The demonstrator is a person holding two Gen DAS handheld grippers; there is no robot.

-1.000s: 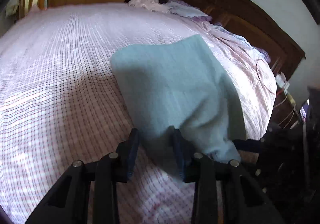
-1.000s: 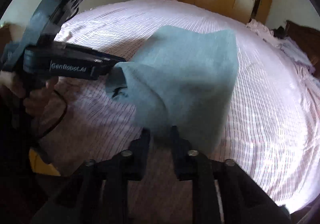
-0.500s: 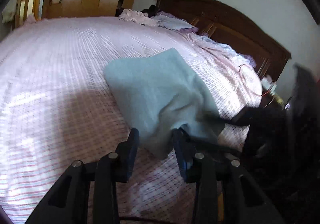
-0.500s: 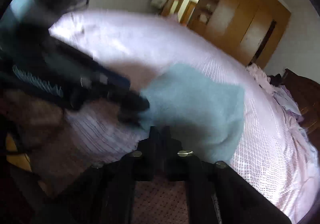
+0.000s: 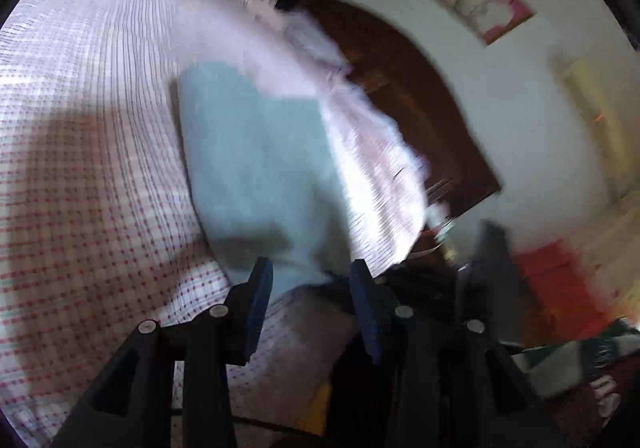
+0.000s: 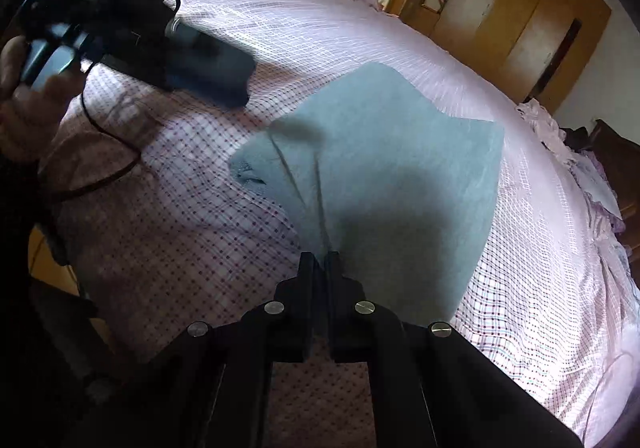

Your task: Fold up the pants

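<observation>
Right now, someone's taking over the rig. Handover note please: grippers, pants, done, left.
Right gripper: shut, pinching the near edge of the pants.
Left gripper: jaws opening, pads clear of the cloth, whose near corner lies between them.
Pants: light blue, folded into a compact stack on the checked bedsheet, near the person's edge.
Done: main folds look made.
Left: probably release the right grip and tidy the loose corner; the blurred left view hides detail.

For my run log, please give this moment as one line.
pants: folded on bed | right hand-held gripper: shut on pants edge | left hand-held gripper: opening, off pants
</observation>
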